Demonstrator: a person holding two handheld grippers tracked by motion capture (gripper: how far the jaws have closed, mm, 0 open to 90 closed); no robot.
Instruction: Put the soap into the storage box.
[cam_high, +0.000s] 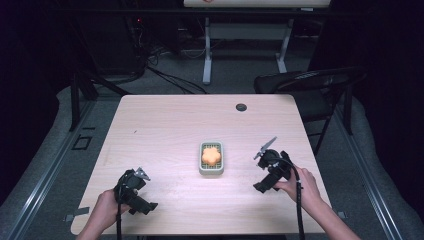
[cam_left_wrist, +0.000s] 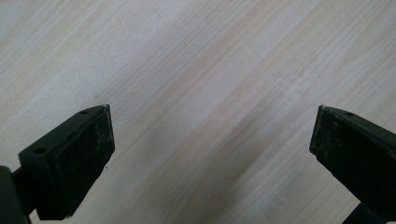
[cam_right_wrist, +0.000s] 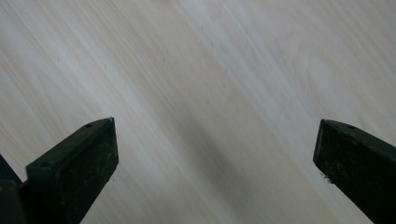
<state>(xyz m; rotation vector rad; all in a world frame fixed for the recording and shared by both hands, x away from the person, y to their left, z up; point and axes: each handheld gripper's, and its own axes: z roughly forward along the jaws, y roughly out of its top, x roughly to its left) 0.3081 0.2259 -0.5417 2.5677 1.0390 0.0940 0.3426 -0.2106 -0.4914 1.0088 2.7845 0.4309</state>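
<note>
Sitting in ribbed tray (cam_high: 211, 169), flower-shaped orange soap (cam_high: 211, 155), wood-grain table (cam_high: 165, 125)

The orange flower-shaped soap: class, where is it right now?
In the high view, the orange flower-shaped soap lies in the pale green dish at the table's middle, nearer the right gripper.

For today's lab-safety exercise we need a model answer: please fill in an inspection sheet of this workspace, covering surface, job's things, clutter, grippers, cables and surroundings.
Surface: pale wooden table, bare wood under both sets of jaws.
Job's things: orange flower-shaped soap lying in a pale green soap dish near the table's middle.
Clutter: nothing seen; a dark grommet sits near the far edge.
Grippers: left hand-held gripper and right hand-held gripper both open, holding nothing, on either side of the dish.
Cables: one black cable trails from the right one; more lie on the floor behind.
Surroundings: black chair at far right, white table frame beyond.
</note>
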